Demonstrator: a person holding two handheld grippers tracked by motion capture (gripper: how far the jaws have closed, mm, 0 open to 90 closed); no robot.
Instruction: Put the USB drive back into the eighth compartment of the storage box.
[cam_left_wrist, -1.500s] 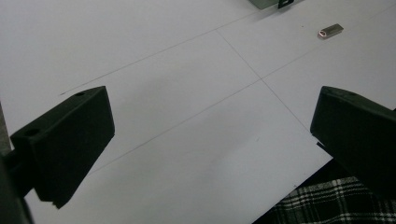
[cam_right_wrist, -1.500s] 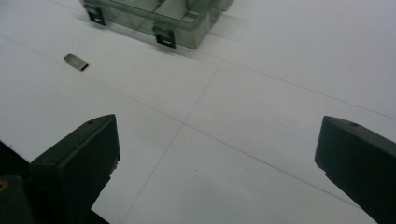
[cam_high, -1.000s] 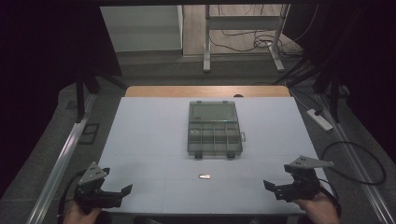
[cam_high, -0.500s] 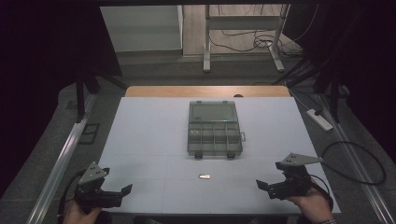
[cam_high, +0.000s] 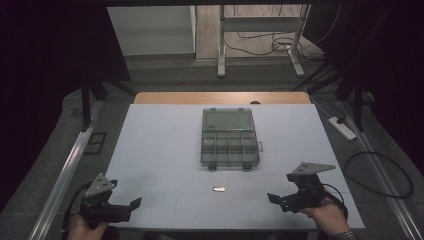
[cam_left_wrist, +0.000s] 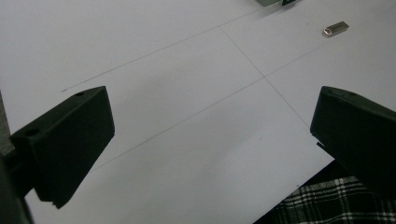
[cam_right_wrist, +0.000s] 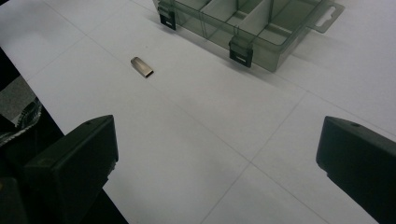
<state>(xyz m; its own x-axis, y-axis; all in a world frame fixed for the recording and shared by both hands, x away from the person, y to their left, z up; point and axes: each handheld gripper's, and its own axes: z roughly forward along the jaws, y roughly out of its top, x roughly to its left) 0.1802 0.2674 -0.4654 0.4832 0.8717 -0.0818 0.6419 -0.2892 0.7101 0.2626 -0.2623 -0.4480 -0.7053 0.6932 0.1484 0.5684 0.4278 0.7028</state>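
Fingers of both grippers are spread wide and hold nothing: left gripper (cam_high: 112, 207) and right gripper (cam_high: 295, 196) hover at the near corners of the table (cam_high: 160, 150), leaving the middle unobstructed. Between them, farther in, a small metal piece (cam_high: 218, 189) lies flat. Beyond it sits an open compartment box (cam_high: 230, 138), lid folded back, presumably ready for filling.

The room is dim; the white worktop (cam_high: 165, 150) is evenly lit from above, while its surroundings sink into near black. Shadows are soft and faint, with no glare. The high view is slightly grainy. In both gripper views the near black fingers (cam_left_wrist: 65, 140) look soft-edged.
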